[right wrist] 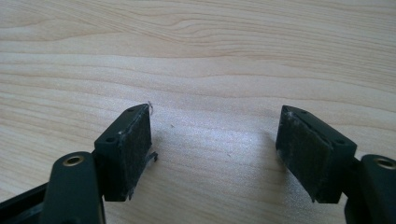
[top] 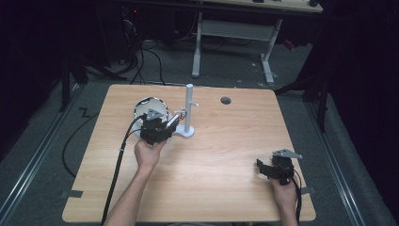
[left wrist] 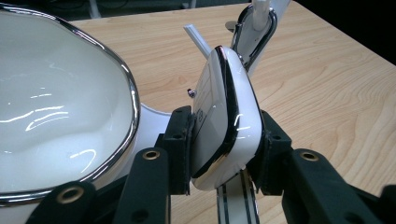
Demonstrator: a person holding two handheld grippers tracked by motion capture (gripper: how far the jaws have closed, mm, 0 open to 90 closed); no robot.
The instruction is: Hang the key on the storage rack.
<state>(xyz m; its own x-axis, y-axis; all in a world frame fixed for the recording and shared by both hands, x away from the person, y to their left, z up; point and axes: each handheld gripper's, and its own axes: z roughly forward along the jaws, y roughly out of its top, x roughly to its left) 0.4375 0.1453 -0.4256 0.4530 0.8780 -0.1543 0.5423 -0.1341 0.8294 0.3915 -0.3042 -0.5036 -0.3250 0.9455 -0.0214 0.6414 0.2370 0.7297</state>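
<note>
A white cup with a silver rim (top: 149, 109) lies near the table's back left, beside a white peg stand (top: 189, 108). My left gripper (top: 164, 125) is shut on the cup's white, silver-trimmed handle (left wrist: 224, 116), which sits between both pads. The cup's bowl (left wrist: 60, 107) shows at the left of the left gripper view. The stand's post (left wrist: 261, 7) and one peg (left wrist: 196, 39) rise just behind the handle. My right gripper (top: 266, 168) rests low over the table's front right, open, with bare wood between its pads (right wrist: 126, 149).
The wooden table (top: 211, 188) has a round cable hole (top: 226, 100) near its back edge. A black cable (top: 117, 160) trails from the left gripper toward the front edge. Beyond the table stand a white desk frame (top: 235, 33) and floor cables.
</note>
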